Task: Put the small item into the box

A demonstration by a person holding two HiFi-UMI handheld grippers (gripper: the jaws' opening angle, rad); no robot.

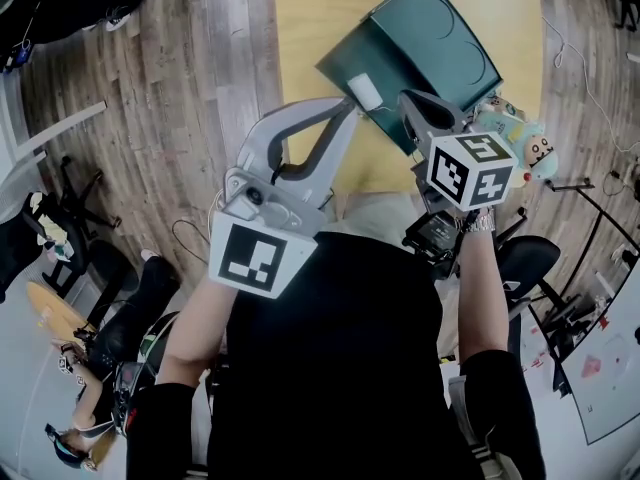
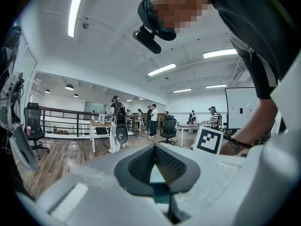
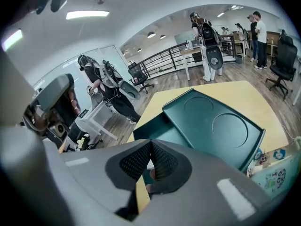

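By my reading the task was partly done. The right gripper [image 3: 150, 144] was clenched, its dark ribbed pads pressed together on a small pale scrap that I took to be the small item [image 3: 148, 164]; too little of it showed to say what it was. The picking up seemed finished; carrying the item over the box and letting go were left to do; nothing could be made out lying inside the box [image 3: 156, 132].

The item sat right at that gripper's fingertips, pinched between the two pads, with a pinkish bit showing just beneath them; it was held in the air, about over the box's near edge rather than over its middle.

The left gripper [image 2: 154, 147] was closed as well, tip against tip, with nothing held; only the green of the box showed through the gap below its tips. In the head view it hovered just beside the right gripper, at the box's front.

Beyond both, the dark green box stood open on the yellow table [image 3: 244, 95], its lid [image 3: 221, 126], marked with two round hollows, tilted back; farther off were a wooden floor [image 3: 169, 86] and standing people [image 3: 257, 32].
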